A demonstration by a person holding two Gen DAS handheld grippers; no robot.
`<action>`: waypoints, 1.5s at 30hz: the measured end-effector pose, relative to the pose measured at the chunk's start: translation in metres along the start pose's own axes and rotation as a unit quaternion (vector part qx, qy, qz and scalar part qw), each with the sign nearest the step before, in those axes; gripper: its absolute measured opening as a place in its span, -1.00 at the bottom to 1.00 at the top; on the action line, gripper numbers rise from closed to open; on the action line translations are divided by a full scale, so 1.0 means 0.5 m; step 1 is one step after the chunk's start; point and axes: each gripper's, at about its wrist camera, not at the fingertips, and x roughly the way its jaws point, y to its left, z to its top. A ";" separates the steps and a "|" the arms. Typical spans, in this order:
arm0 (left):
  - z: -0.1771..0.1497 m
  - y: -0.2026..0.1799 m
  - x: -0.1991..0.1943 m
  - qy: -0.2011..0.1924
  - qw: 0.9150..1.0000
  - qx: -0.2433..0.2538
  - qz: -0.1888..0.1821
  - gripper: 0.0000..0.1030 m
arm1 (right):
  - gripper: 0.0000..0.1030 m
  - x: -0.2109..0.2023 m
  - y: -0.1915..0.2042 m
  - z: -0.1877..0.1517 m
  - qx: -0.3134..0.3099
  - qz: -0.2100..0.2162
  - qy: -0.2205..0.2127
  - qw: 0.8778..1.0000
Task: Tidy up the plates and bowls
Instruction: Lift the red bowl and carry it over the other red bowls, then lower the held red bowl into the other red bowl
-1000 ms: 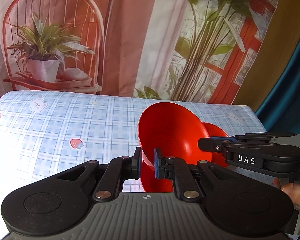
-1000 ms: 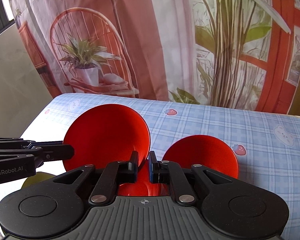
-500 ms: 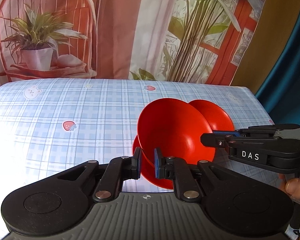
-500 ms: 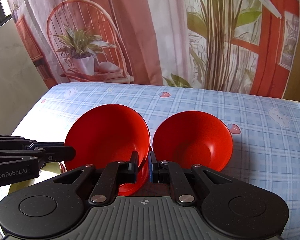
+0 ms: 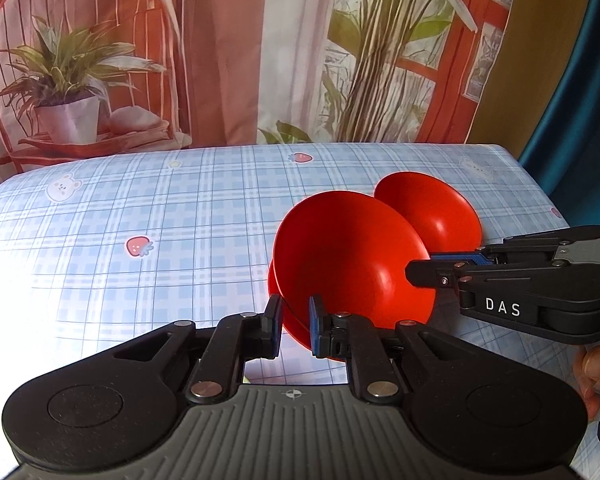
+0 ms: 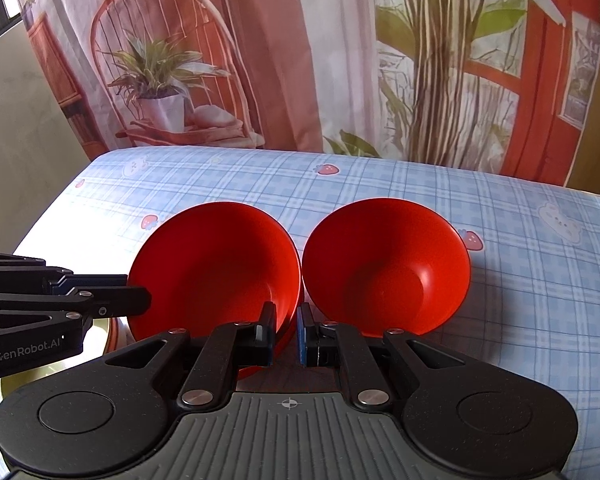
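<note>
The left gripper (image 5: 294, 326) tilts down over the table (image 5: 160, 216), its jaws nearly closed on the near rim of a tilted red bowl (image 5: 352, 260); a second rim shows just beneath that bowl; the right gripper (image 6: 286, 334), angled down likewise, pinches the same bowl's rim on its other side, jaws almost together; a second red bowl (image 6: 388, 276) sits just right of it, rims about touching.

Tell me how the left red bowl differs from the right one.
The left bowl is held at its rim by the left gripper; the right bowl stands apart from it. A second red rim shows under the left bowl; only tablecloth under the right bowl. Both are red, round, alike in shape.
</note>
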 end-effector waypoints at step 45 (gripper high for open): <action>0.107 -0.063 0.044 -0.036 0.999 -0.020 -0.008 -0.26 | -0.56 -0.032 -0.159 -0.031 0.062 -0.082 -0.105 0.989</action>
